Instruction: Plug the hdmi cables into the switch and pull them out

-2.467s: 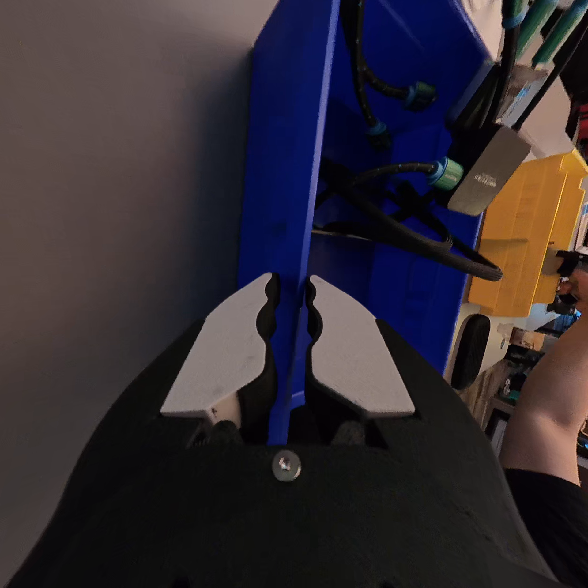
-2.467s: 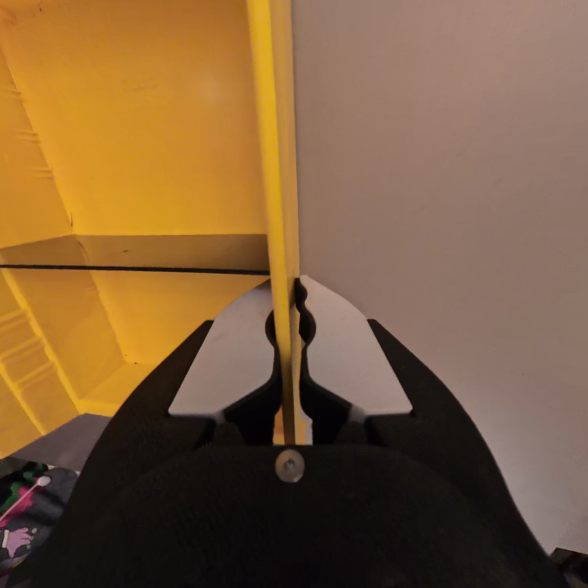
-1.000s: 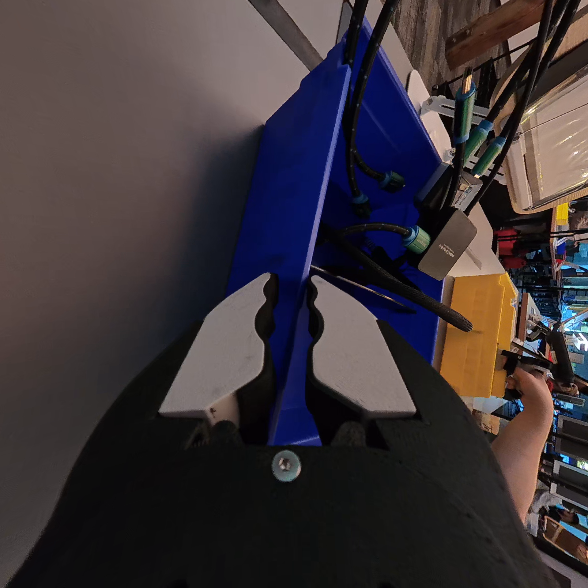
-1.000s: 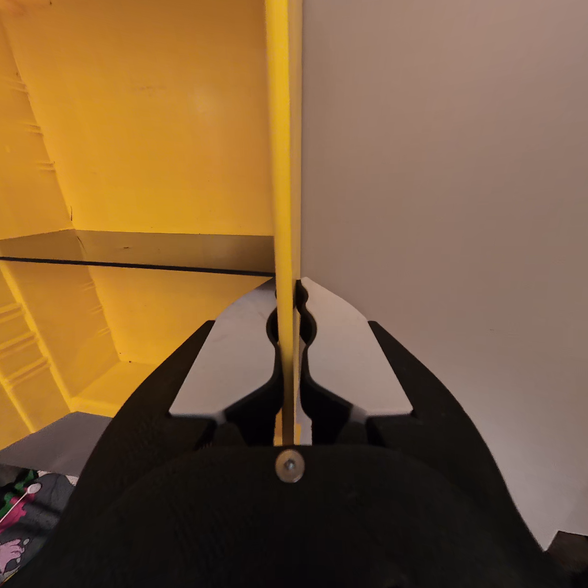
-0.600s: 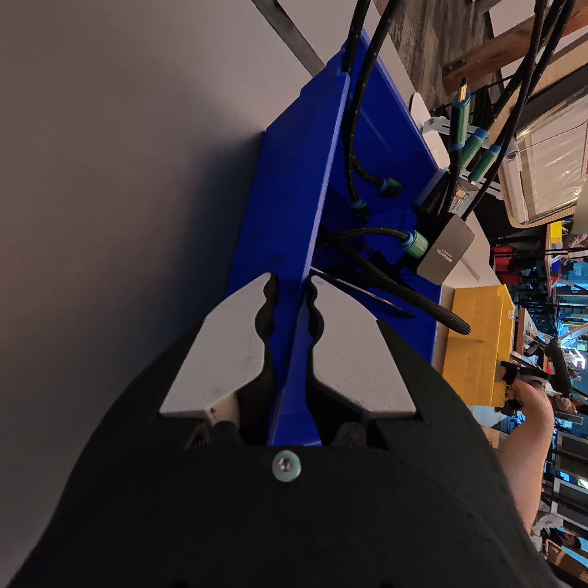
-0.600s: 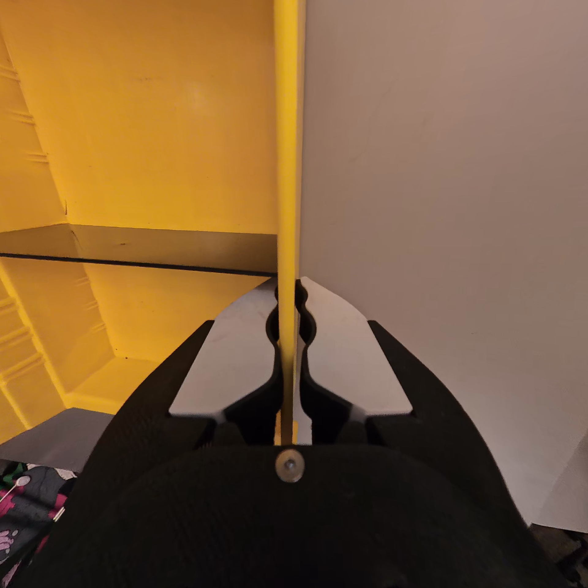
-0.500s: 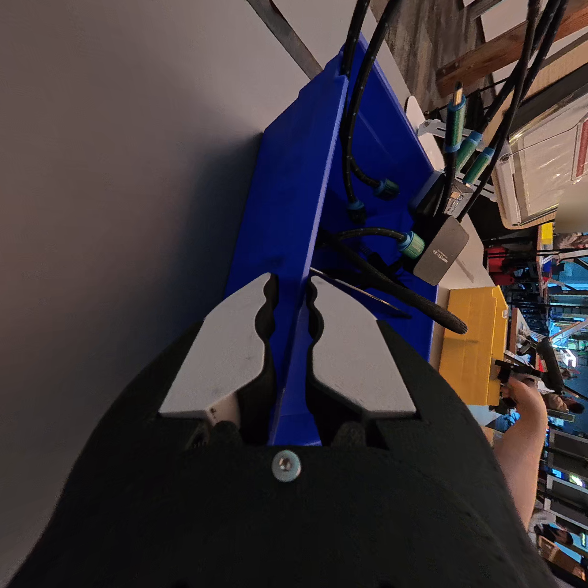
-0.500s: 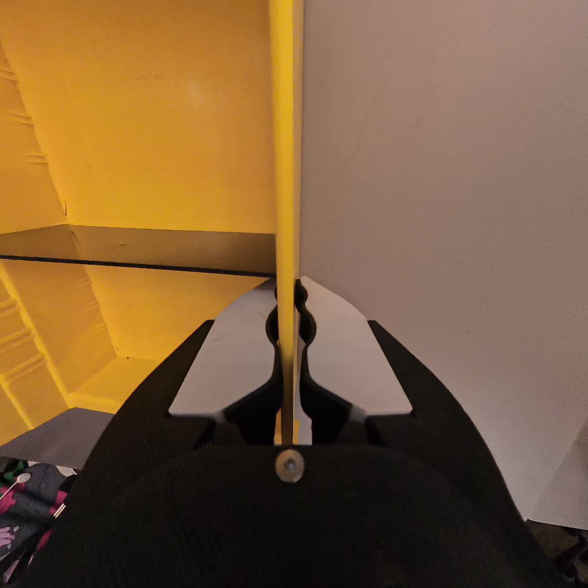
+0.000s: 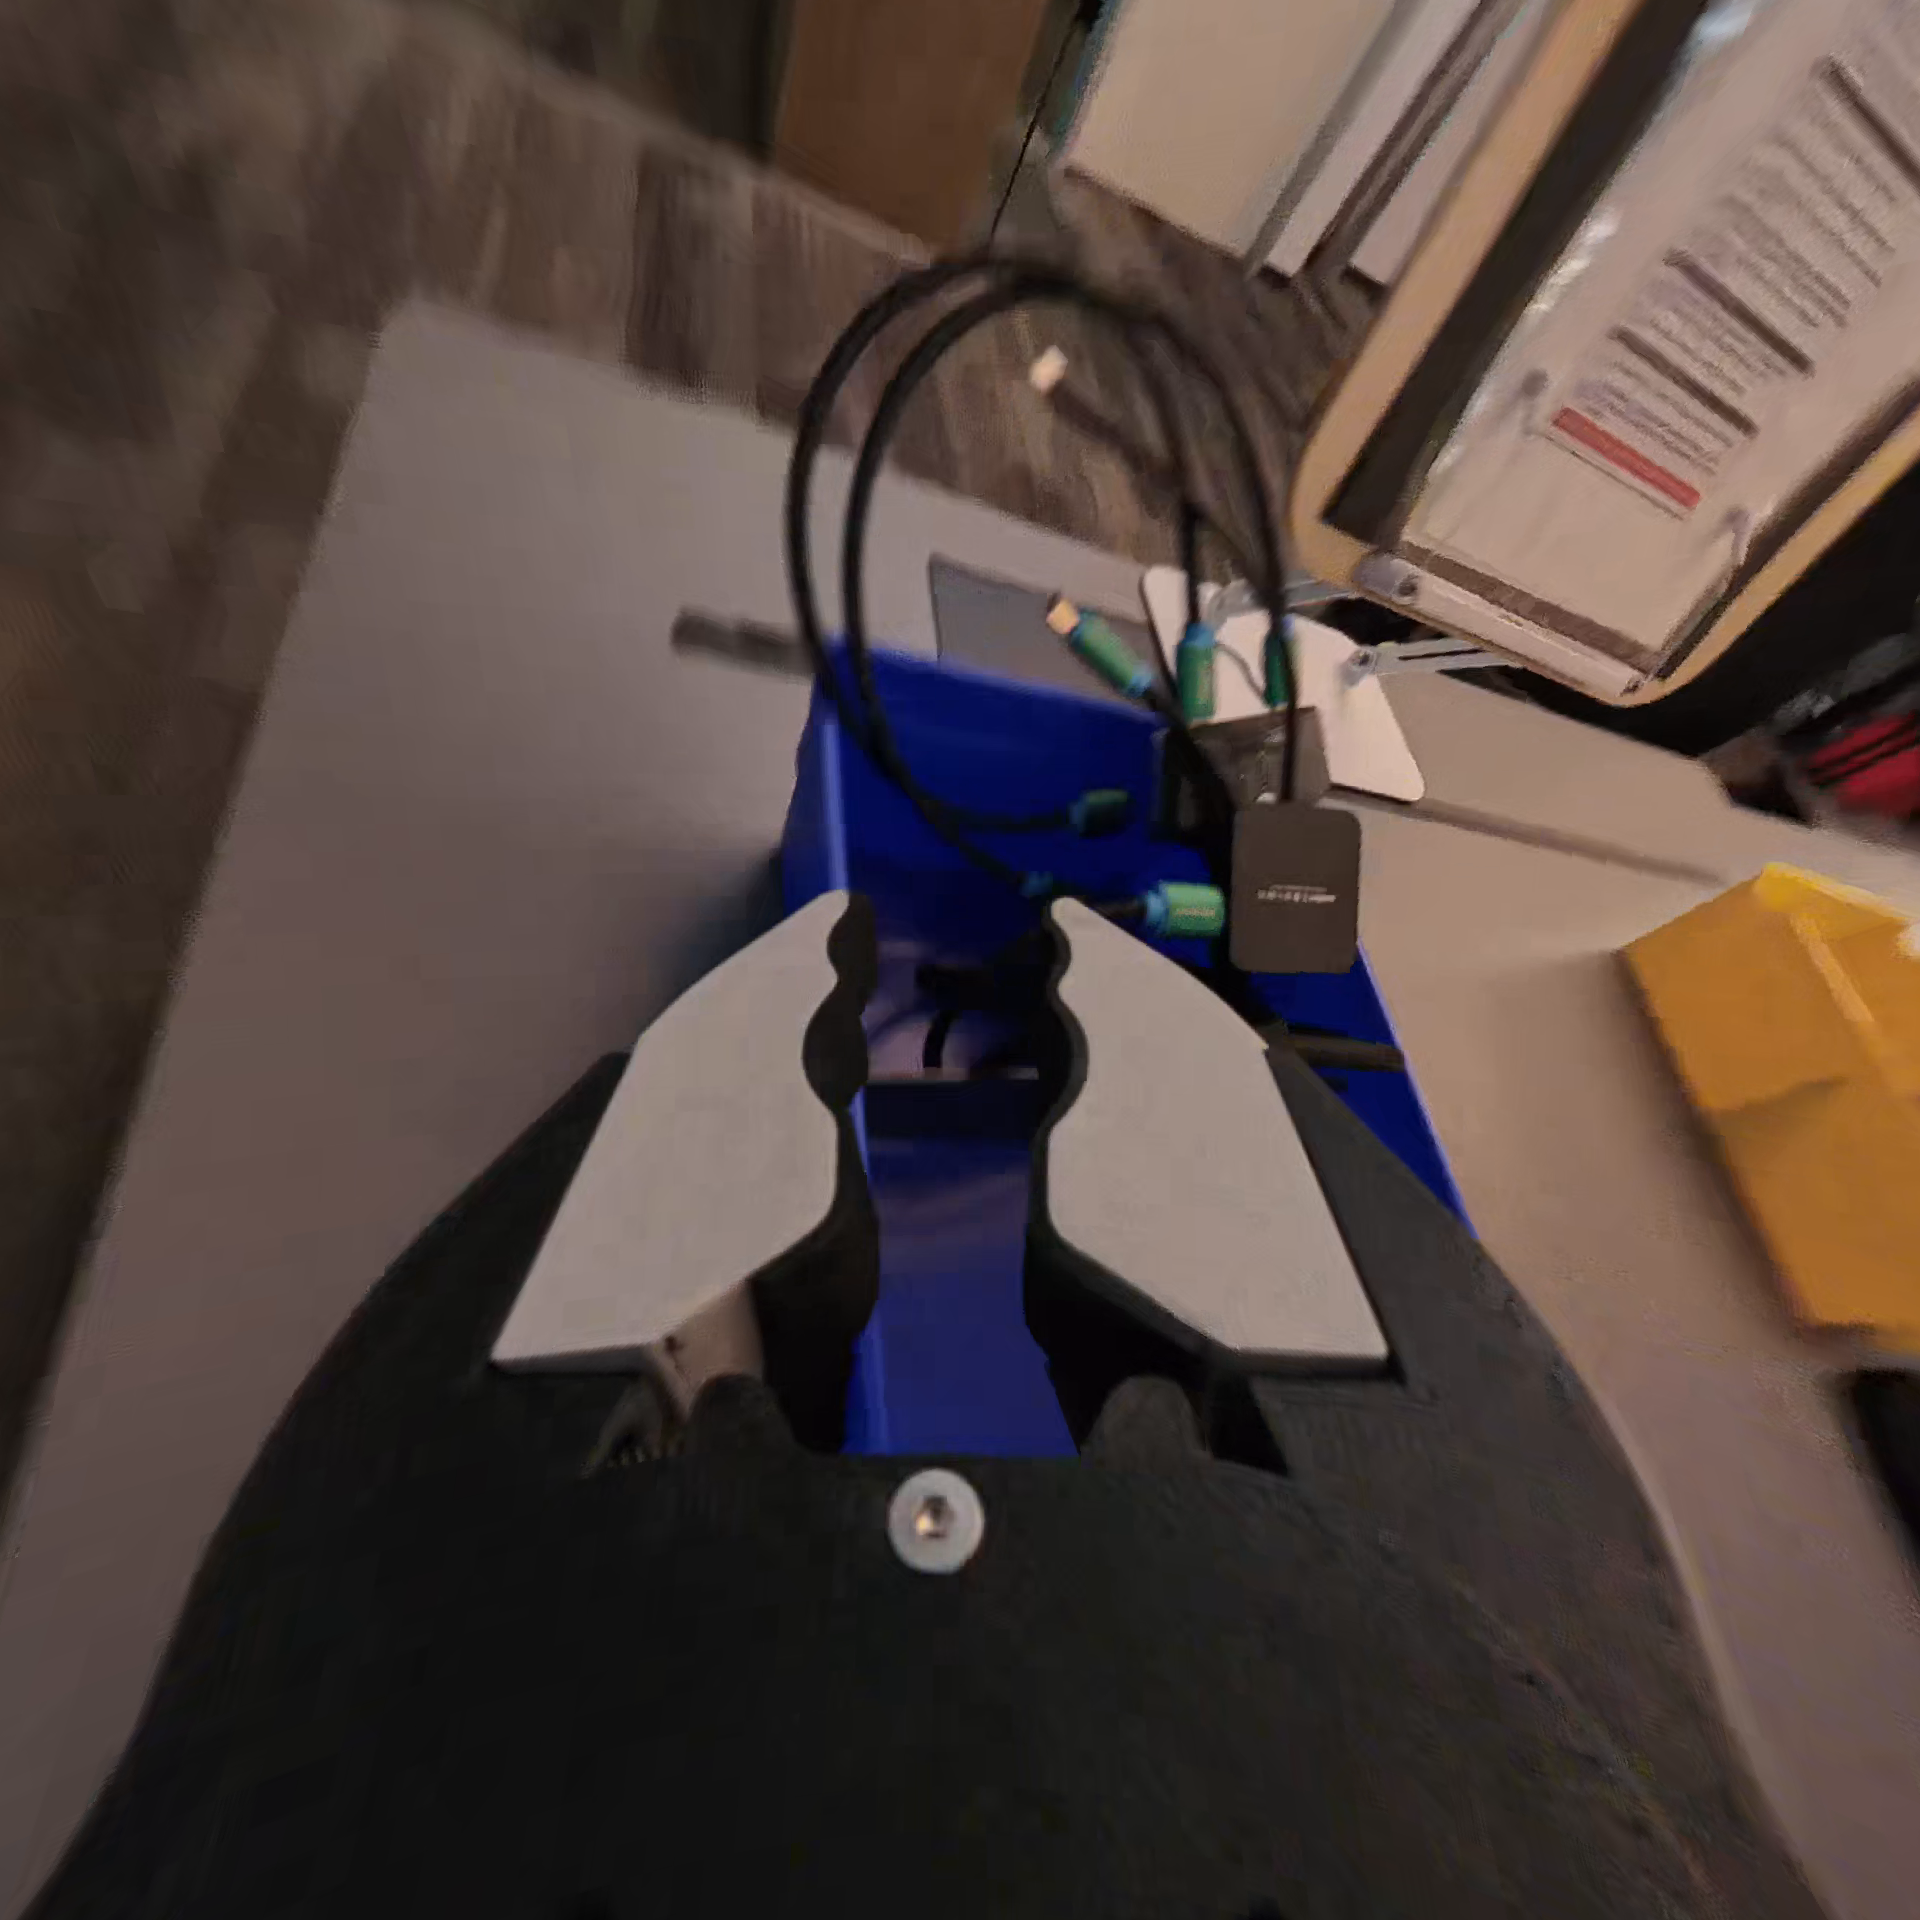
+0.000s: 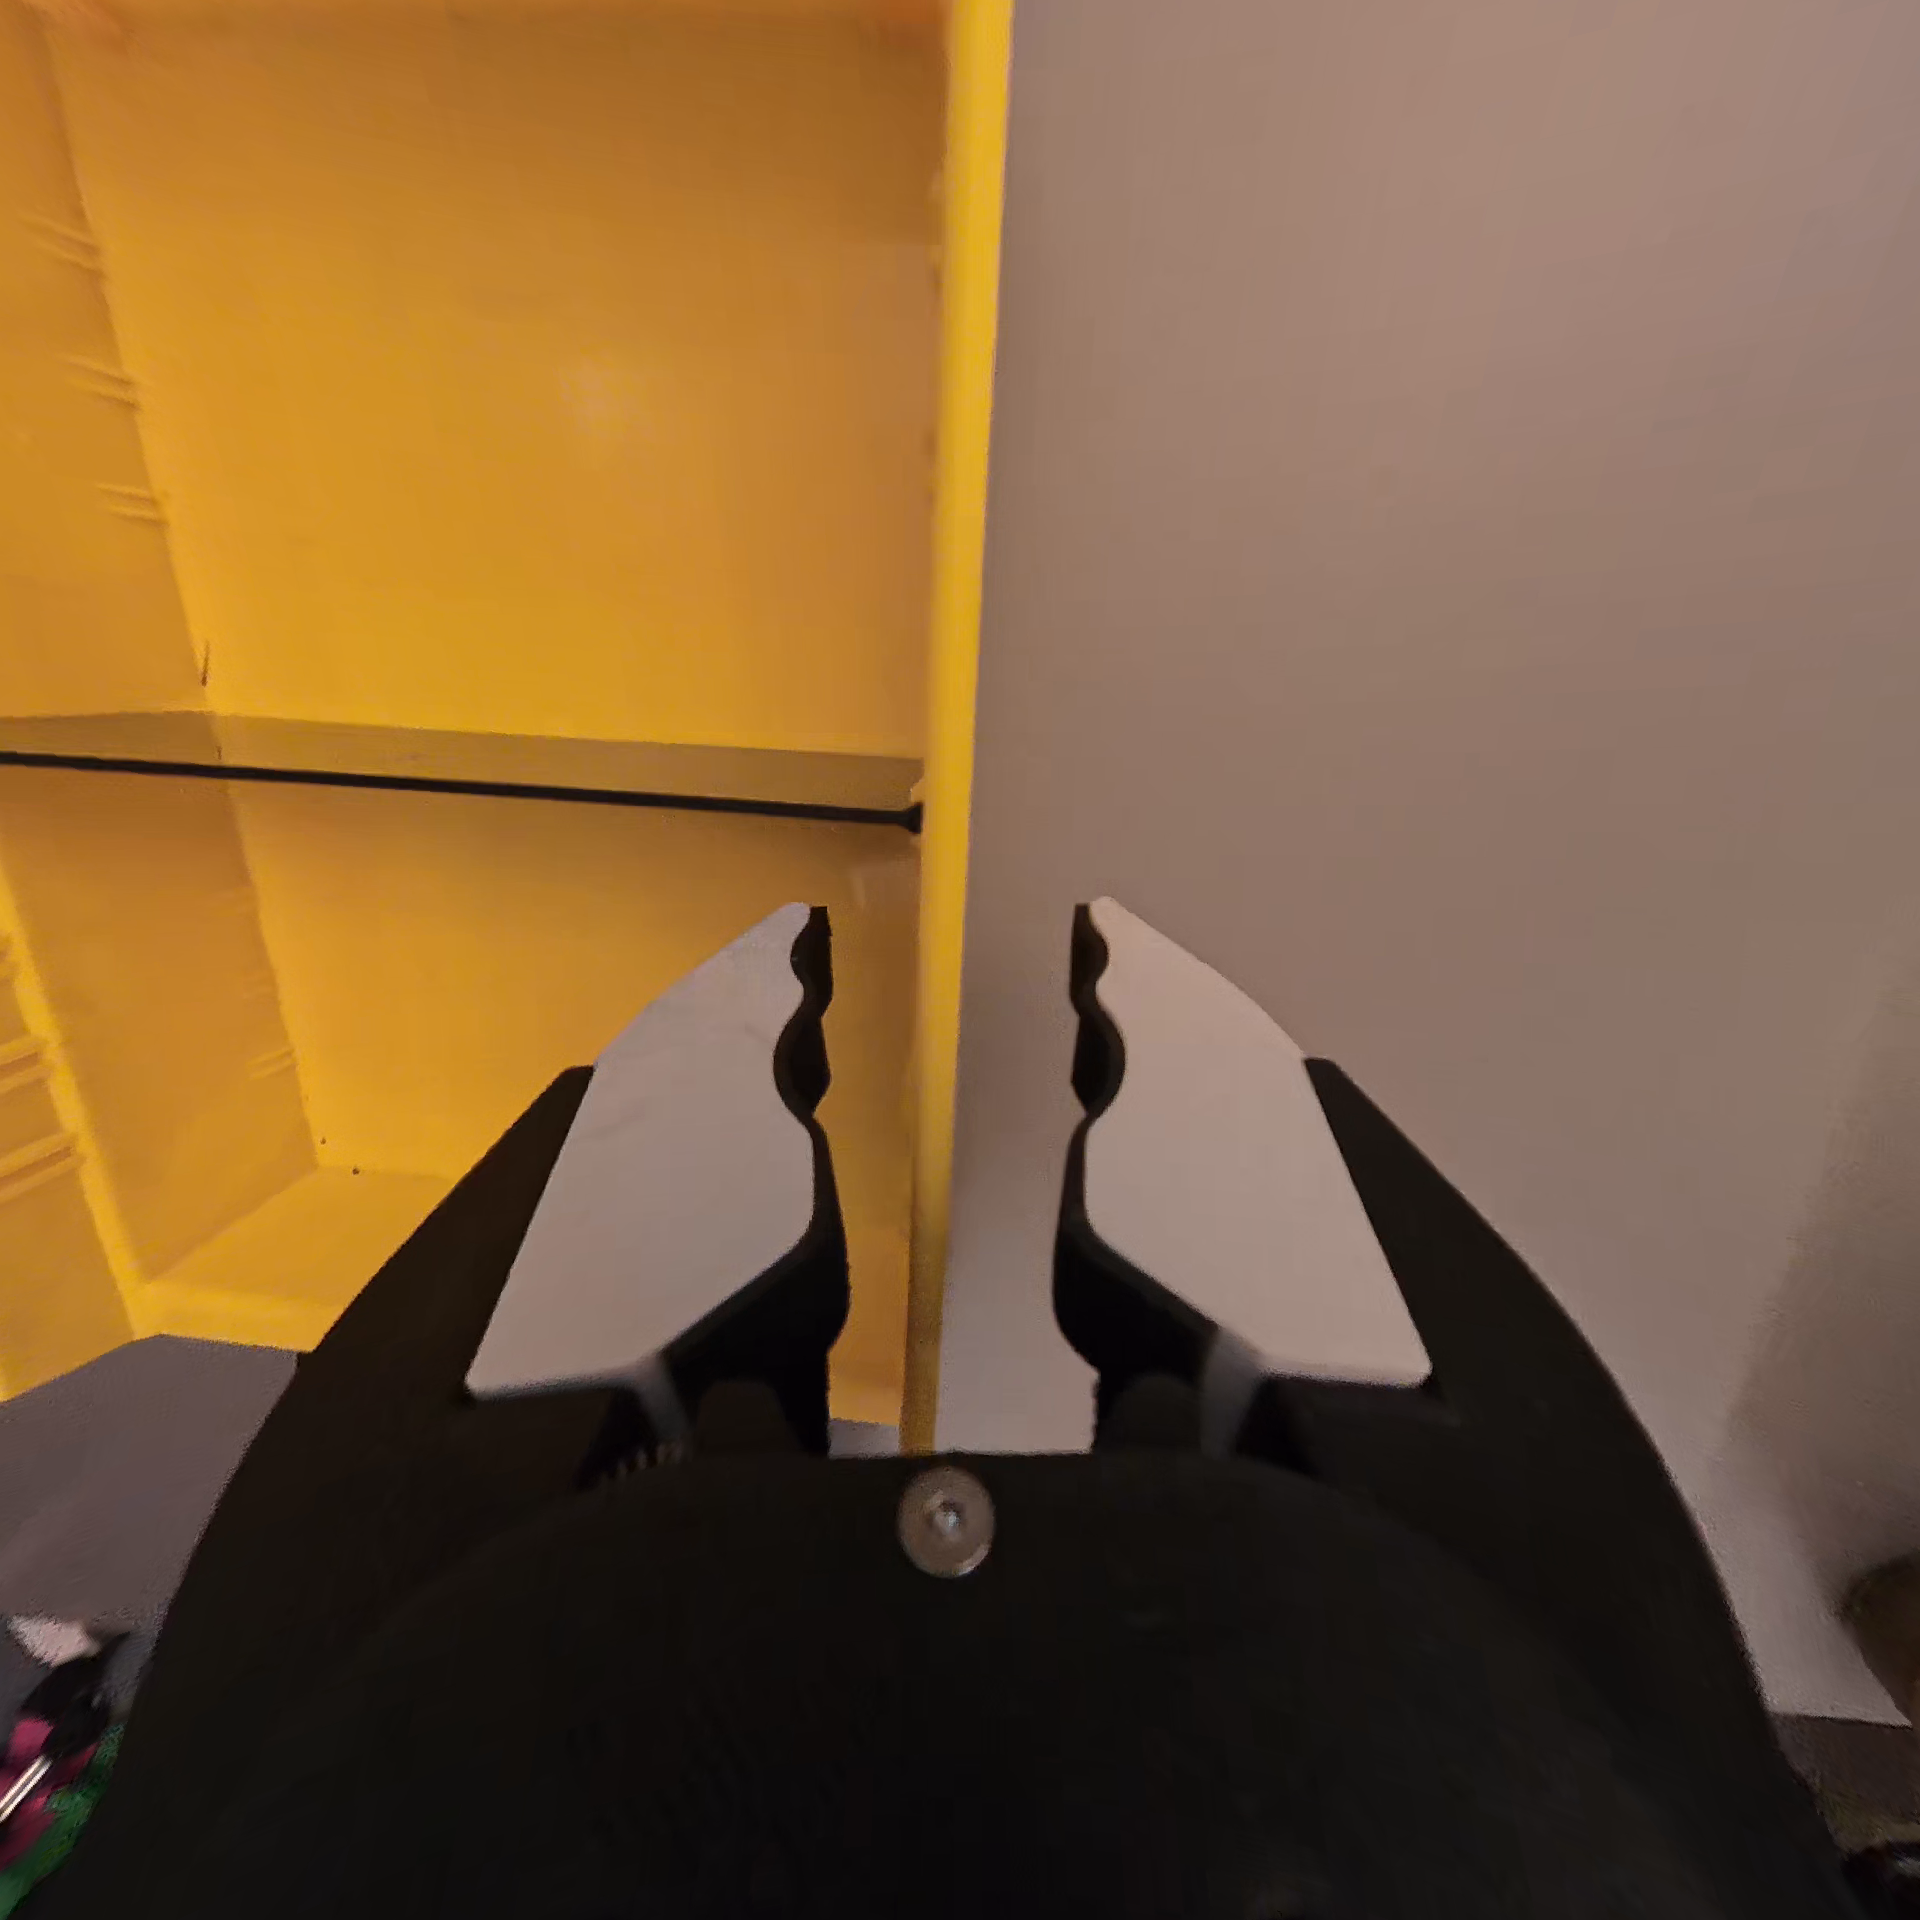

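Observation:
My left gripper (image 9: 954, 920) is open and empty, with the near wall of the blue bin (image 9: 940, 1278) between its jaws. In that bin, the dark grey switch (image 9: 1296, 891) leans at the right wall with a green-ended HDMI plug (image 9: 1184, 907) at its left side. Other green plugs (image 9: 1195, 665) stick up behind it, and black cables (image 9: 831, 468) loop up out of the bin. This view is blurred. My right gripper (image 10: 953, 912) is open and empty, its jaws on either side of the yellow bin's side wall (image 10: 966, 520) without touching it.
Both bins stand on a white table (image 9: 520, 727). The yellow bin (image 9: 1797, 1060) is to the right of the blue one and has a divider (image 10: 457, 758) across it. A framed board (image 9: 1610, 364) leans at the back right. Carpeted floor (image 9: 156, 312) lies beyond the table's left edge.
Both grippers have opened and let go of the bin walls that they were shut on. The left gripper's view has swung round and pulled back from the blue bin.

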Motion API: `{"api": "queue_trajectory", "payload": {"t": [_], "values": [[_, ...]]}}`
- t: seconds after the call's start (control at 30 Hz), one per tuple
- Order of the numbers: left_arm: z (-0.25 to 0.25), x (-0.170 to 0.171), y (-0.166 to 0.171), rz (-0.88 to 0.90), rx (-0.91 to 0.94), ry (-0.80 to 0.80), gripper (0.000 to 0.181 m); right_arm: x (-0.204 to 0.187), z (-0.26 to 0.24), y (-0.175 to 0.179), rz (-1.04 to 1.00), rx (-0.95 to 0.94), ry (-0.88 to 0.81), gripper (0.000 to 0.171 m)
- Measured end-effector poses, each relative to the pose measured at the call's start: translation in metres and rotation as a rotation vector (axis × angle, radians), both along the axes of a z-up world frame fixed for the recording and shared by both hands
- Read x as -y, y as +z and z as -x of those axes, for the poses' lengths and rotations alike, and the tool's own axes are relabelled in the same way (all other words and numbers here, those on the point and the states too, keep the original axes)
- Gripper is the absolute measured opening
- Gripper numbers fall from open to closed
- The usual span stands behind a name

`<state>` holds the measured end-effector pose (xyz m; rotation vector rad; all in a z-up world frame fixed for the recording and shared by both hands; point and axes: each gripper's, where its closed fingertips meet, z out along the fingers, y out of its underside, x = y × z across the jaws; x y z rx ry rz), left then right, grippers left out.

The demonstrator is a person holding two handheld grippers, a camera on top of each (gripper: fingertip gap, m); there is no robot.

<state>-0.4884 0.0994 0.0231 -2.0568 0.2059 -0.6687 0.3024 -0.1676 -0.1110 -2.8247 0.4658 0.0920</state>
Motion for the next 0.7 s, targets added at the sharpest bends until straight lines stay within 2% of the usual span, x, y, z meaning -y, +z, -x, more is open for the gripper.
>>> {"api": "queue_trajectory", "payload": {"t": [0.07, 0.1, 0.13, 0.2, 0.3, 0.43, 0.7], "values": [[-0.024, -0.006, 0.022, -0.197, -0.085, -0.059, 0.037, -0.003, -0.005, 0.017, -0.066, 0.052, 0.002, 0.046], [-0.038, -0.009, 0.027, -0.275, -0.122, -0.085, 0.05, -0.005, -0.007, 0.027, -0.114, 0.073, -0.006, 0.046], [-0.053, -0.012, 0.027, -0.331, -0.176, -0.117, 0.056, -0.009, -0.006, 0.038, -0.172, 0.083, -0.013, 0.046], [-0.075, -0.02, 0.013, -0.358, -0.32, -0.171, 0.056, -0.019, 0.0, 0.062, -0.308, 0.096, 0.002, 0.045], [-0.101, -0.019, -0.018, -0.267, -0.476, -0.324, 0.053, -0.031, 0.023, 0.092, -0.455, 0.097, 0.074, 0.045], [-0.124, -0.019, -0.023, -0.227, -0.426, -0.513, 0.057, -0.05, 0.066, 0.117, -0.583, 0.051, 0.226, 0.043], [-0.121, -0.041, -0.029, -0.14, -0.302, -0.548, 0.047, -0.095, 0.17, 0.172, -0.808, -0.157, 0.508, 0.04]]}}
